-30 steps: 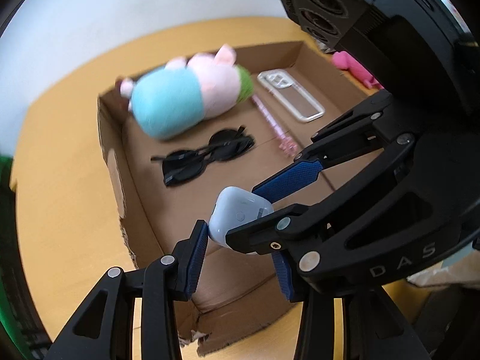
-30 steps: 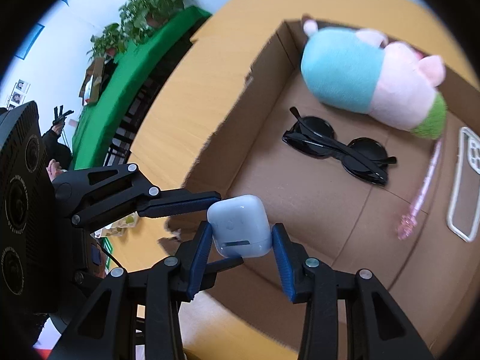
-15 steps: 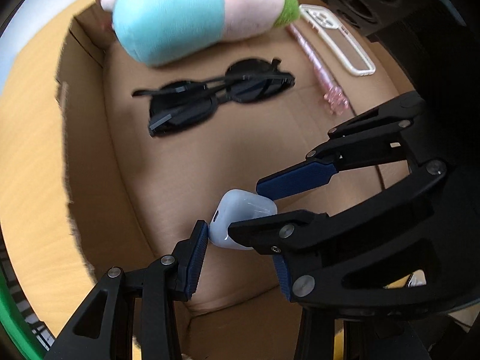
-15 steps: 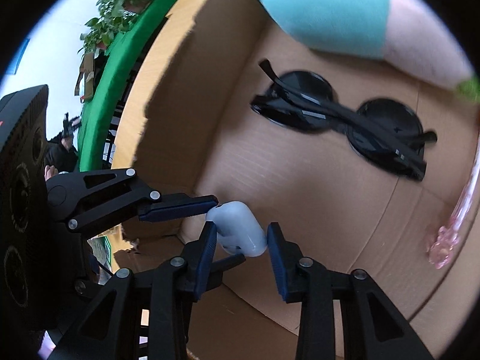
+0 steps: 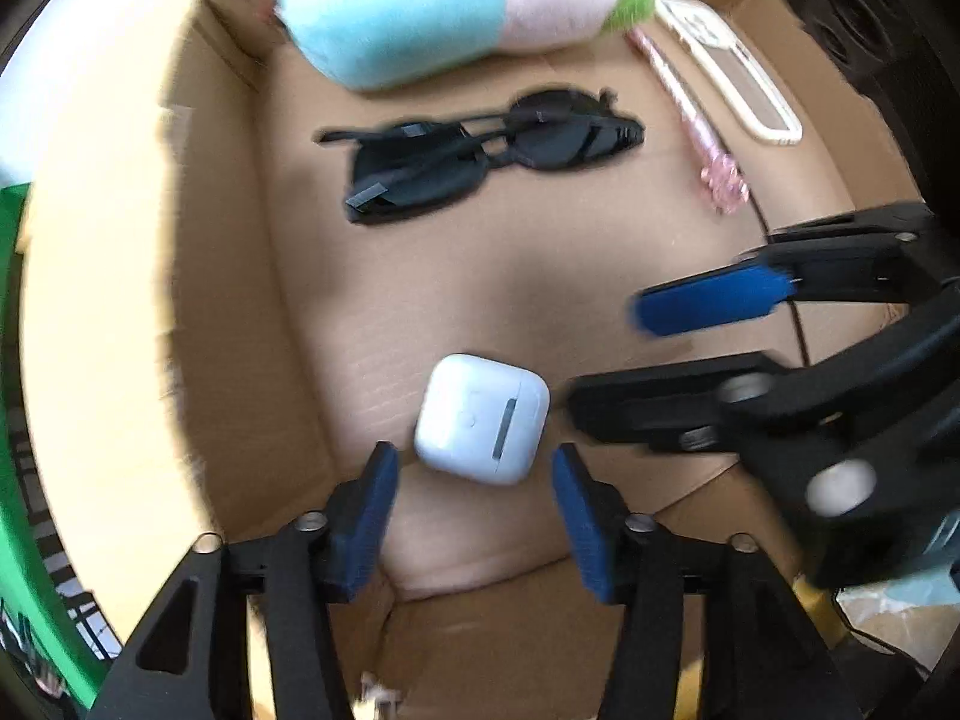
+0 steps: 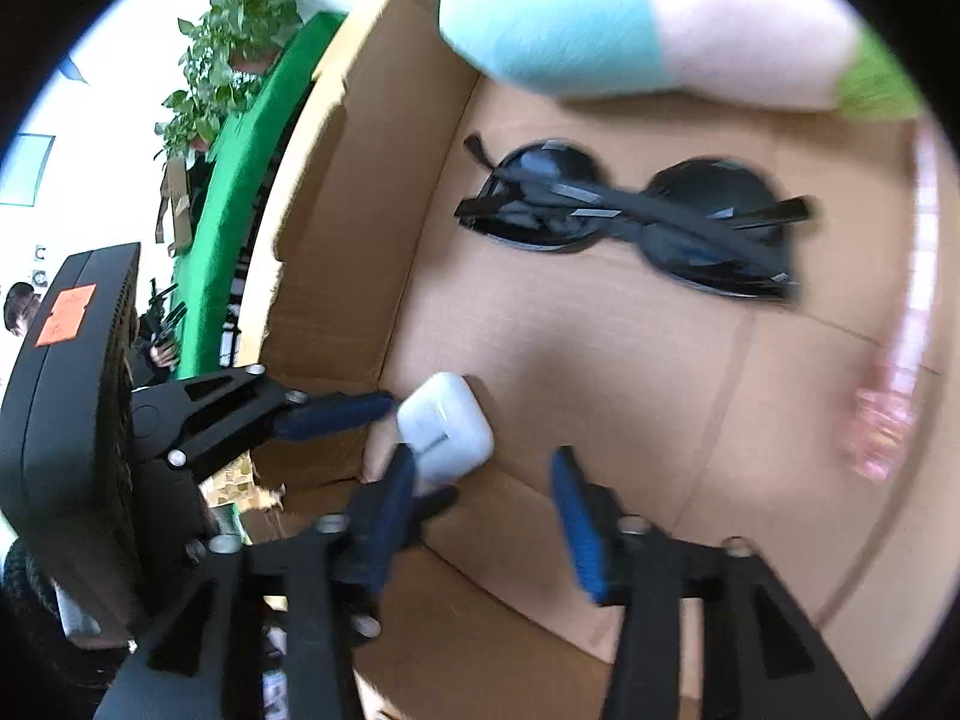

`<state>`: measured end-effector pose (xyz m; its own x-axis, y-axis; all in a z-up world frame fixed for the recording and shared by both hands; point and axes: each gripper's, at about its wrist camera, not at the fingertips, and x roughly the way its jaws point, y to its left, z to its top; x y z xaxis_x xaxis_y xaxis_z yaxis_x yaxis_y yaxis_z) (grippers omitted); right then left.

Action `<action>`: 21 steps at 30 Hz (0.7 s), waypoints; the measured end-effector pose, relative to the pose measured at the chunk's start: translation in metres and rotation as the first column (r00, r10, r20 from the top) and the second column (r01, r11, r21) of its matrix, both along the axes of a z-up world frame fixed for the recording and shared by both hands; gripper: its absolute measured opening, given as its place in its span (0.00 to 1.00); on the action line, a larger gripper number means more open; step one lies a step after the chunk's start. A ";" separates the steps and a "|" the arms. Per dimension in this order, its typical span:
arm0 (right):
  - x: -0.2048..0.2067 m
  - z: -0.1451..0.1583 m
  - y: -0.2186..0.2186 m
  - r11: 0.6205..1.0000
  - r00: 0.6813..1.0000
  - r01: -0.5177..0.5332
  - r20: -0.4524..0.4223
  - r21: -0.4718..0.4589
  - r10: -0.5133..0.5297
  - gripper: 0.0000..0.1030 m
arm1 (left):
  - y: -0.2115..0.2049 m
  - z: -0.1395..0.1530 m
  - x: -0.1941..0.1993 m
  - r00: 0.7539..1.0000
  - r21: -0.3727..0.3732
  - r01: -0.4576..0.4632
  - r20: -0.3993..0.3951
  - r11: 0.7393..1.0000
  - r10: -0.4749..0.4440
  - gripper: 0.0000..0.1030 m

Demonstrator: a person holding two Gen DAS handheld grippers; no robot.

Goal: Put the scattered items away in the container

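Note:
A white earbud case [image 5: 483, 417] lies on the floor of the open cardboard box [image 5: 240, 312], near its front left corner. It also shows in the right wrist view [image 6: 447, 426]. My left gripper [image 5: 474, 489] is open, its blue pads just in front of the case, apart from it. My right gripper [image 6: 489, 492] is open and empty, to the right of the case; its left pad is close beside the case. Black sunglasses [image 5: 480, 159], a blue and pink plush toy [image 5: 444, 6], a pink pen [image 5: 690, 114] and a clear phone case [image 5: 729, 75] lie in the box.
The box stands on a yellow-wood table [image 5: 90, 300]. Its left wall [image 6: 360, 228] rises beside the earbud case. A green partition [image 6: 240, 180] with potted plants [image 6: 222, 60] stands beyond the table. The sunglasses [image 6: 636, 222] lie mid-floor in the box.
Both grippers went down into the box with the earbud case, then the right gripper opened and let it go. The case now lies on the box floor and the right gripper has drawn right.

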<state>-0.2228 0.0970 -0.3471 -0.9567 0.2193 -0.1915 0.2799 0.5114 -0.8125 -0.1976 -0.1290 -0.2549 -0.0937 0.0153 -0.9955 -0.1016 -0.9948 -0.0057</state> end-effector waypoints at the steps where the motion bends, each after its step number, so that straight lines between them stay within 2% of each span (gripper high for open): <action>1: 0.010 0.003 0.001 1.000 1.000 -0.030 -0.009 0.004 0.030 0.56 | -0.001 0.009 0.005 0.999 -0.016 -0.023 -0.025 1.000 0.022 0.72; 4: 0.045 0.016 0.009 0.992 0.992 -0.123 -0.038 -0.014 0.123 0.59 | -0.007 0.040 0.025 0.987 -0.035 -0.119 -0.109 0.992 0.114 0.77; 7: 0.088 0.028 0.027 0.975 0.975 -0.220 -0.006 -0.020 0.220 0.59 | -0.013 0.078 0.050 0.955 -0.004 -0.228 -0.199 0.974 0.222 0.84; 10: 0.132 0.041 0.050 0.929 0.929 -0.369 -0.005 0.017 0.369 0.60 | -0.019 0.113 0.069 0.905 0.048 -0.328 -0.272 0.944 0.328 0.89; 12: 0.155 0.046 0.066 0.881 0.882 -0.469 -0.007 0.065 0.471 0.60 | -0.016 0.135 0.079 0.866 0.068 -0.377 -0.327 0.924 0.377 0.92; 16: 0.188 0.053 0.094 0.790 0.804 -0.591 0.048 0.160 0.592 0.60 | -0.001 0.183 0.105 0.801 0.029 -0.428 -0.452 0.903 0.394 0.96; 19: 0.209 0.063 0.113 0.736 0.759 -0.648 0.080 0.196 0.646 0.59 | 0.027 0.209 0.121 0.763 -0.007 -0.438 -0.531 0.899 0.368 1.00; 21: 0.221 0.071 0.123 0.712 0.735 -0.675 0.101 0.194 0.670 0.59 | 0.041 0.216 0.125 0.748 -0.002 -0.450 -0.547 0.893 0.376 1.00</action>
<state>-0.0022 0.2202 -0.2762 -0.8627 -0.4445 -0.2410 -0.1865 0.7227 -0.6655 -0.0721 -0.0879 -0.0392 -0.5631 -0.2680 -0.7817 0.3689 -0.9280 0.0524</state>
